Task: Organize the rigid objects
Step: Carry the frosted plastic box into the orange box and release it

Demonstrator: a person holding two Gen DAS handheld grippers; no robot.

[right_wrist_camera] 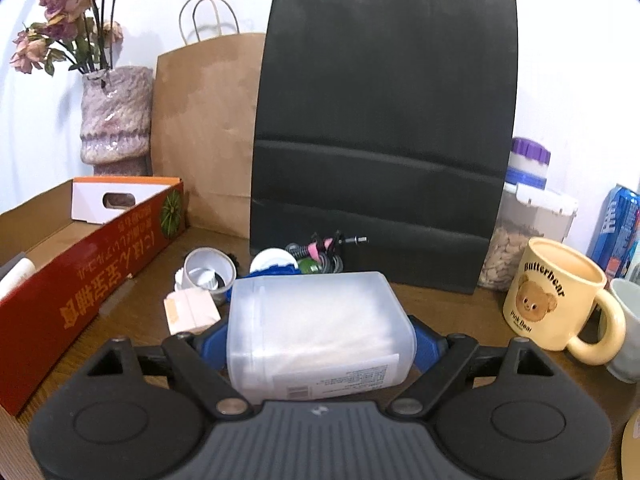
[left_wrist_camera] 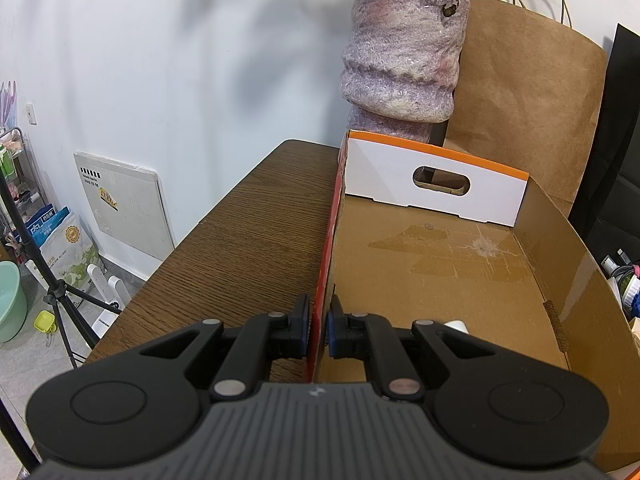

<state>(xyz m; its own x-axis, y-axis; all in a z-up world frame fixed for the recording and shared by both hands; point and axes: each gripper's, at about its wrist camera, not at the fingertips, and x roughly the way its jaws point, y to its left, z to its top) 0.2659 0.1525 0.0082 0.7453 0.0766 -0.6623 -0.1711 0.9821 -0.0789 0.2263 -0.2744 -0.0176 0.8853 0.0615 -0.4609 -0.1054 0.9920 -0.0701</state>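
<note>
Left gripper (left_wrist_camera: 318, 330) was clamped on the left wall of the cardboard box (left_wrist_camera: 440, 272), one finger inside, one outside. The box sat along the table's (left_wrist_camera: 248, 232) back left part. Right gripper (right_wrist_camera: 320, 340) was spread wide, gripping a translucent plastic container (right_wrist_camera: 316, 320) above the table's middle, near small clutter (right_wrist_camera: 208, 276).

— How is the left gripper (left_wrist_camera: 318, 330) set?
— Its jaws are drawn almost together, pinched on a thin wall.
— And the right gripper (right_wrist_camera: 320, 338)?
— It is held level, its blue pads (right_wrist_camera: 426, 346) spread wide and pressed against something held between them.
</note>
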